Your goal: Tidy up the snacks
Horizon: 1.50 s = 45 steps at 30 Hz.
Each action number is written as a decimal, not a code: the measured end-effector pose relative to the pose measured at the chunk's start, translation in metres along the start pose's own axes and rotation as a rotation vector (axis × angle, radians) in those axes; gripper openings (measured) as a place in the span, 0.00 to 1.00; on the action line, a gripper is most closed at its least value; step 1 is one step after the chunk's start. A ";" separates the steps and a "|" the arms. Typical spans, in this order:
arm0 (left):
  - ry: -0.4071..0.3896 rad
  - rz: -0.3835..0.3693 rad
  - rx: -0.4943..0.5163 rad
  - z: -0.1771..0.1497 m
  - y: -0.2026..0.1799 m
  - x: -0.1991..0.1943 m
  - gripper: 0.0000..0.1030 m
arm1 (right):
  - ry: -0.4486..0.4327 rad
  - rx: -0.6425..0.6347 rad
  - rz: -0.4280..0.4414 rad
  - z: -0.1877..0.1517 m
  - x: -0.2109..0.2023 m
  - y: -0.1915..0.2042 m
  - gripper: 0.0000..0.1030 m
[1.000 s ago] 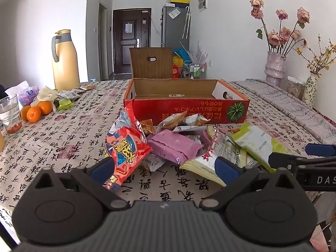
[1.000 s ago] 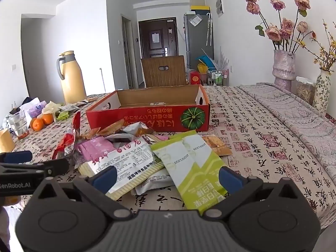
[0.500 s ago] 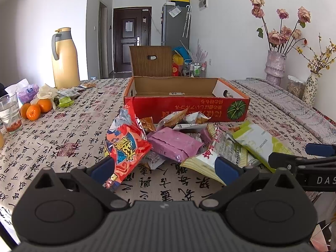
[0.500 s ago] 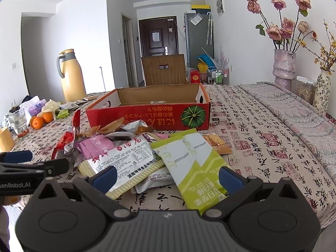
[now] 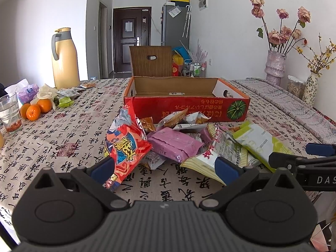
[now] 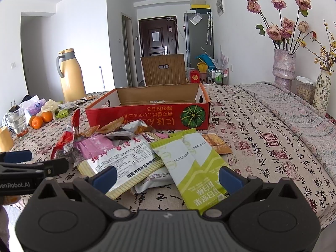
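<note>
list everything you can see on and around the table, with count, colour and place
cardboard box: 1, red outside, brown inside, open, mid-table behind the snacks
red snack bag: 1, red-orange, left end of pile
pink packet: 1, pink, middle of pile
white printed packet: 1, white with yellow edge, front of pile
green packets: 2, green and white, right of pile
small wrappers: several, orange and silver, against the box
thermos jug: 1, yellow, far left
oranges: 3, left edge
glass: 1, clear, left edge
vases of flowers: 2, far right
tablecloth: 1, beige with script
left gripper: open, empty
right gripper: open, empty
</note>
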<state>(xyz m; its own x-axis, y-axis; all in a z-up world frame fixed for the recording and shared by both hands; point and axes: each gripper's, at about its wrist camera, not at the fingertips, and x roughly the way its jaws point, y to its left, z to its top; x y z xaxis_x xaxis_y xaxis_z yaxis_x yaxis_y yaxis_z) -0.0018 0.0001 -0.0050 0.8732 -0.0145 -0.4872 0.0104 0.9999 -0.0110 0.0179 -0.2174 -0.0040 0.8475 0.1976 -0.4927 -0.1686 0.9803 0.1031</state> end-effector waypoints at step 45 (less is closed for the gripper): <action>0.002 -0.001 -0.001 0.000 0.001 0.001 1.00 | 0.006 -0.003 0.000 -0.004 0.002 0.000 1.00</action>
<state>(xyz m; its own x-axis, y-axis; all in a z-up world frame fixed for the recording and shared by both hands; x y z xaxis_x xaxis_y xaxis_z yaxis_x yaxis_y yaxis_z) -0.0012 0.0007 -0.0050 0.8721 -0.0156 -0.4891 0.0108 0.9999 -0.0127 0.0175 -0.2171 -0.0081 0.8442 0.1977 -0.4982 -0.1705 0.9803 0.1002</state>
